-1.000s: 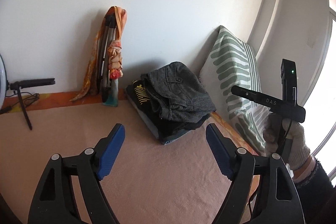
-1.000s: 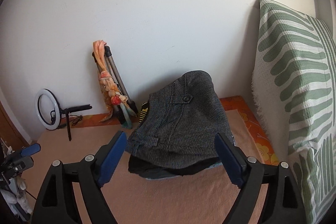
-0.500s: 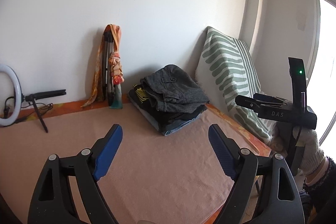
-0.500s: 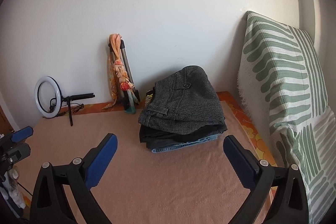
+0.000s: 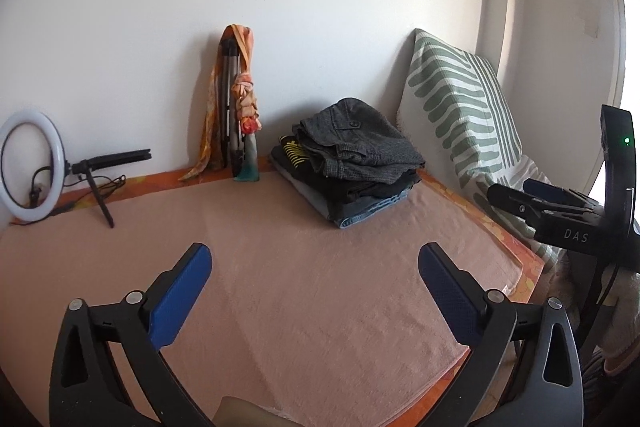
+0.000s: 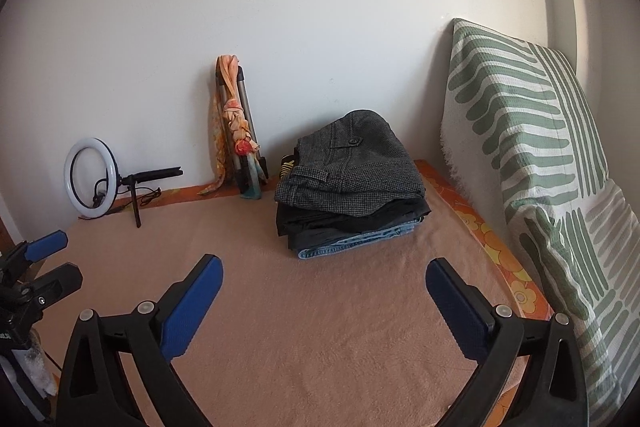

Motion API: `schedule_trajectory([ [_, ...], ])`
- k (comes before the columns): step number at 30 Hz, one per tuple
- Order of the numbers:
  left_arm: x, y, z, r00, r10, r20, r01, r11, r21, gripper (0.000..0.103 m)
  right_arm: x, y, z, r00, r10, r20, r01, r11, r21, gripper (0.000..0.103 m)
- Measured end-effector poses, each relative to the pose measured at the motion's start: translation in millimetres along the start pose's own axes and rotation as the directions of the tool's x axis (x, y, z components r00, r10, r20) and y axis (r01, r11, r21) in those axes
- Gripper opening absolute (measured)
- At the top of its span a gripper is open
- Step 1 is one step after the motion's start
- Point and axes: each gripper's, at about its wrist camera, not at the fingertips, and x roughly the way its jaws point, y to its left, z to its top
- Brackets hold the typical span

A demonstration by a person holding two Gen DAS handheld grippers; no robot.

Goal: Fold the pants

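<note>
Grey tweed pants (image 6: 352,167) sit folded on top of the stack of clothes (image 6: 352,223). Left tongs (image 5: 316,291) are spreading open, right tongs (image 6: 324,301) gape wide, both empty.

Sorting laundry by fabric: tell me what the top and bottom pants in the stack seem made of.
Top grey pants: looks like woven wool-type tweed, matte, with a fine speckled check; fibre uncertain. Bottom blue pants: likely denim, with faded light blue cloth and a stitched seam edge.
</note>
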Motion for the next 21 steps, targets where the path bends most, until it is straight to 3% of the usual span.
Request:
schedule_trajectory([
  [9, 0.4, -4.0, -4.4, 1.0, 0.002, 0.015, -0.002, 1.0, 0.003, 0.103, -8.7, -5.1, 2.0, 0.996, -0.052, 0.071, 0.052, 0.999, 0.014, 0.103],
  [21, -2.3, -0.5, -6.3, 0.999, 0.035, 0.019, -0.035, 0.999, -0.008, 0.103, -7.7, -11.1, -6.3, 0.993, -0.089, 0.072, 0.088, 0.996, 0.025, 0.103],
])
